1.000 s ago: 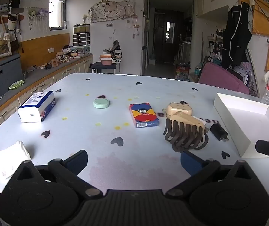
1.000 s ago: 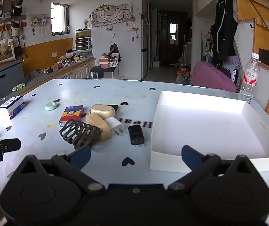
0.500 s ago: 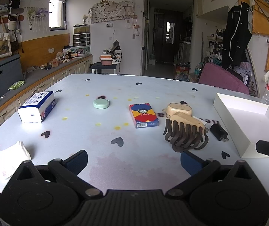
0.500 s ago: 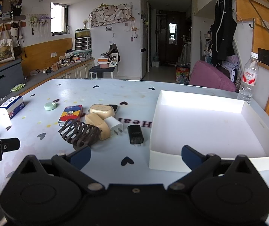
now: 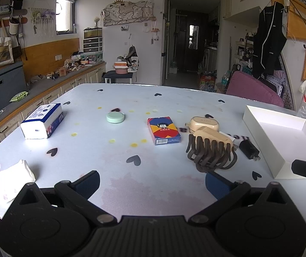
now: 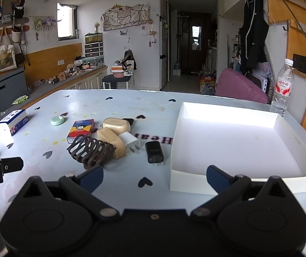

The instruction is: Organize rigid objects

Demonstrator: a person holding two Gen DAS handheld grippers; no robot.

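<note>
Only rightward: white charger (image 6: 130,142); tray (image 6: 234,176)

tissue pack (image 5: 42,121), water bottle (image 6: 282,87)

The right tool (image 6: 154,176) hung over the desk (image 6: 114,105) with its fingers spread wide and nothing between them. Ahead on the right sat a white tray (image 6: 234,184). Left of it lay a black charger (image 6: 154,151), a white plug (image 6: 129,142), a brown hair claw (image 6: 90,151) and a card box (image 6: 80,130). The left tool (image 6: 0,168) showed at the left edge.
</note>
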